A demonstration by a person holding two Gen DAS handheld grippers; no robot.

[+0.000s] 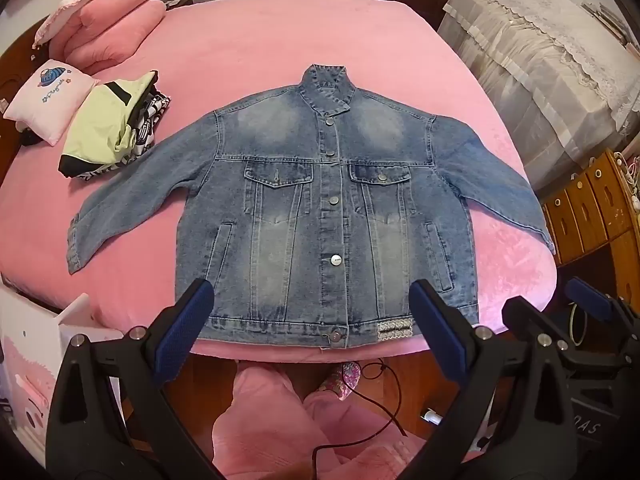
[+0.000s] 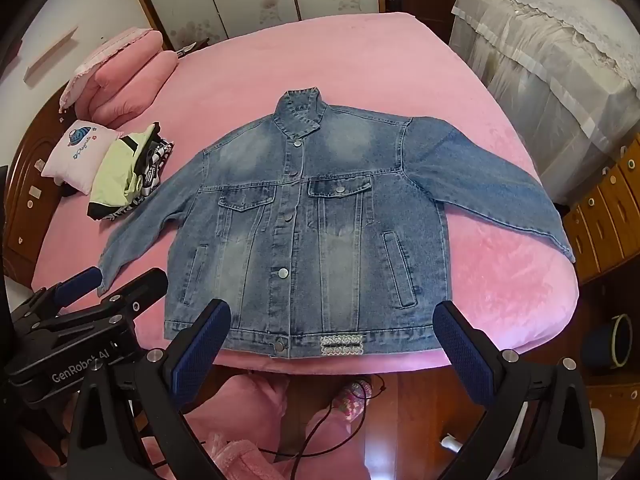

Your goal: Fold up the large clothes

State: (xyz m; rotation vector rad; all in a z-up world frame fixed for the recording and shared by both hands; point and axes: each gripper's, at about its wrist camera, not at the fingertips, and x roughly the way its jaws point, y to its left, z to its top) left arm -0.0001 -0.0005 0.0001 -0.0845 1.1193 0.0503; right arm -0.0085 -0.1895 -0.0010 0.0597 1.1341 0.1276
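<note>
**Denim jacket spread flat on the bed, both grippers wide and empty**

The jacket [image 1: 324, 208] lies face up on the pink bed [image 1: 280, 40], buttoned down the front, collar pointing toward the far side and hem along the near edge of the mattress. Both sleeves are spread out and angled down to either side; the one on the picture's right reaches the bed's edge, its cuff just over the side. A small patterned patch sits on the hem band near the bottom button.

The left gripper [image 1: 312, 328] hangs above the near edge of the bed with its jaws spread wide, the blue pads framing the jacket's hem. Nothing is between them, and they touch no cloth. The right gripper [image 2: 332, 344] is likewise wide apart and empty, poised over the same hem a little further to the right. Each shows at the edge of the other's view, so the two sit side by side.

A stack of folded clothes [image 1: 112, 128], pale green on top, rests on the bed to the left of the jacket, close to its sleeve. Beside it is a small pink cushion [image 1: 48, 100], and behind that a folded pink quilt [image 1: 108, 24]. A wooden drawer unit [image 1: 592, 208] stands off to the right. Below the bed edge, the person's pink-clad legs [image 1: 260, 420] and a dark cord show above a wooden floor.
</note>
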